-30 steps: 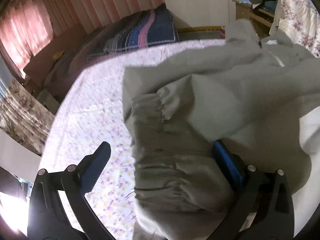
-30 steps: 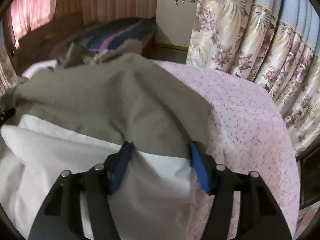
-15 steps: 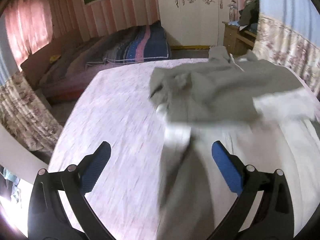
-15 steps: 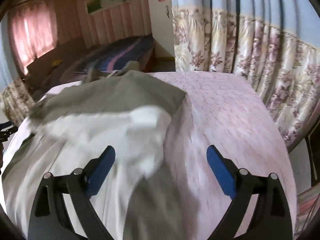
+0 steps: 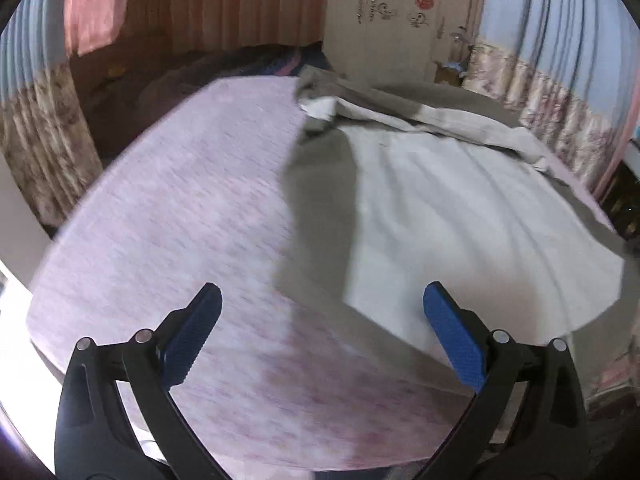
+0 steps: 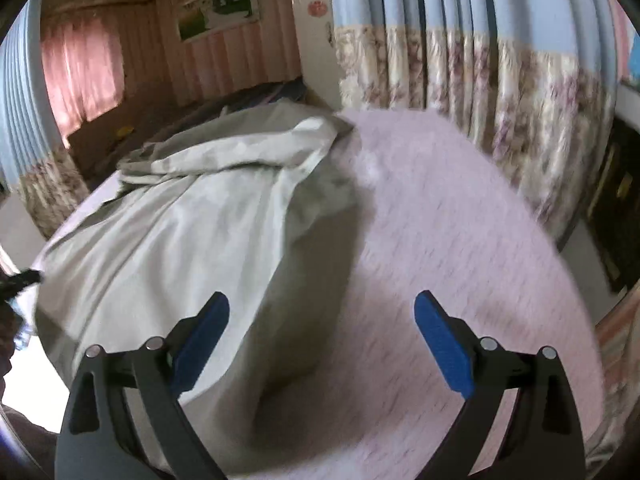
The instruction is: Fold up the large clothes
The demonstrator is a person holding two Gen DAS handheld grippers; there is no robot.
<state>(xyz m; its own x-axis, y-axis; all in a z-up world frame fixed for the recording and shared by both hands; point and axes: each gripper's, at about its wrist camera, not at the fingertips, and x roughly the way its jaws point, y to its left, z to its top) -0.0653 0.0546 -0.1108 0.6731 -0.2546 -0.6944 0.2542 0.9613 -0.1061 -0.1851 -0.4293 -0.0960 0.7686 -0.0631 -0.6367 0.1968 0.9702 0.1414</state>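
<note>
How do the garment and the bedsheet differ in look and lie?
The garment is plain grey-white; the bedsheet is pink with a fine print. The garment lies creased and bunched at its far end; the bedsheet lies smooth. Both lie on the bed, the garment on top.

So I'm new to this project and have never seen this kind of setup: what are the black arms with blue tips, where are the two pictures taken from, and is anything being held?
A person holds a two-finger gripper in each hand, each carrying a fisheye camera that looks along its fingers. One picture is from the left gripper, the other from the right gripper; the blue tips are their pads. Both stand open and hold nothing; the right one's jaws have just been opening. On the bed's pink flowered sheet lies a large grey garment, its pale lining showing.
</note>
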